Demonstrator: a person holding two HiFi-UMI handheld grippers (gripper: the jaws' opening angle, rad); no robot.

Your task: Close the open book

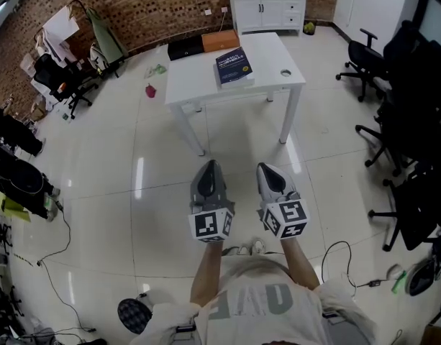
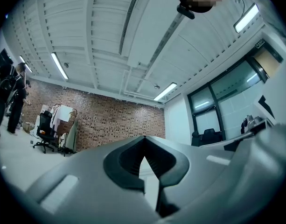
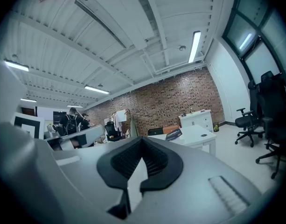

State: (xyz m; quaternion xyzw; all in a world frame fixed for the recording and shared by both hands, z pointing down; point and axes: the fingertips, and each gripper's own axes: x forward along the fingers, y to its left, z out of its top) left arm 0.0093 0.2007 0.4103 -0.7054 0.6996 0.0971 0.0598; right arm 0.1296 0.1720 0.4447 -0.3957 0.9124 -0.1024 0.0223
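A dark blue book (image 1: 233,67) lies on the white table (image 1: 267,56) with its cover up and looks shut. In the right gripper view the book (image 3: 173,134) shows far off on the table (image 3: 196,134). My left gripper (image 1: 210,165) and right gripper (image 1: 267,169) are held side by side over the tiled floor, well short of the table, both pointing at it. The left gripper (image 2: 143,138) has its jaws together with nothing between them. So does the right gripper (image 3: 142,139).
A black case (image 1: 185,47) and an orange box (image 1: 220,40) sit at the table's far edge. A white cabinet (image 1: 267,6) stands behind. Black office chairs (image 1: 414,121) line the right side, more chairs and bags (image 1: 62,77) the left. Cables (image 1: 342,264) lie on the floor.
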